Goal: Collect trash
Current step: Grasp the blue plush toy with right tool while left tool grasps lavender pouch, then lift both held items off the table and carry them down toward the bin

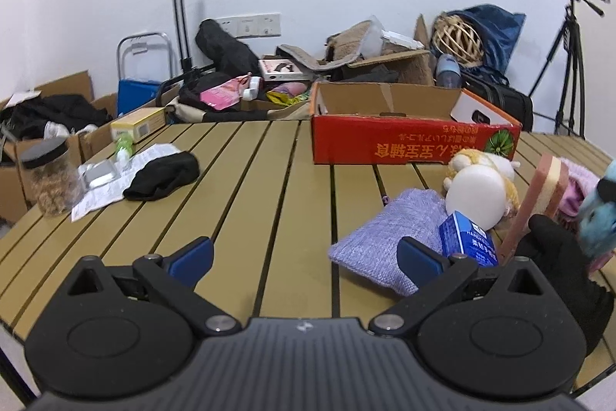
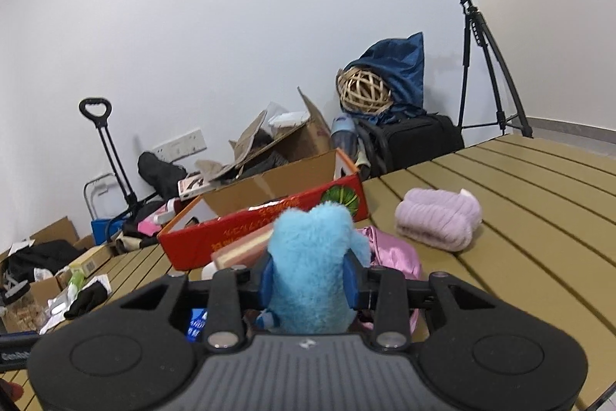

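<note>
The right gripper [image 2: 311, 282] is clamped on a blue plush toy [image 2: 313, 257] at the lower centre of the right wrist view, pads sunk into its fur. The fur is soft and compressible, so the toy could slip or twist out if swung quickly toward the red cardboard box [image 2: 265, 230] just behind it. A low carry might snag the box's near wall or knock the pink-and-cream sponge [image 2: 240, 253] lying against it. The toy looks fluffy, rounded and bright sky blue, held upright above the slatted tabletop [image 2: 519, 203]. The left gripper [image 1: 304, 253] hangs with its jaws wide apart and holding nothing, low in its own frame, beside a lilac knitted cloth [image 1: 389, 237]
</note>
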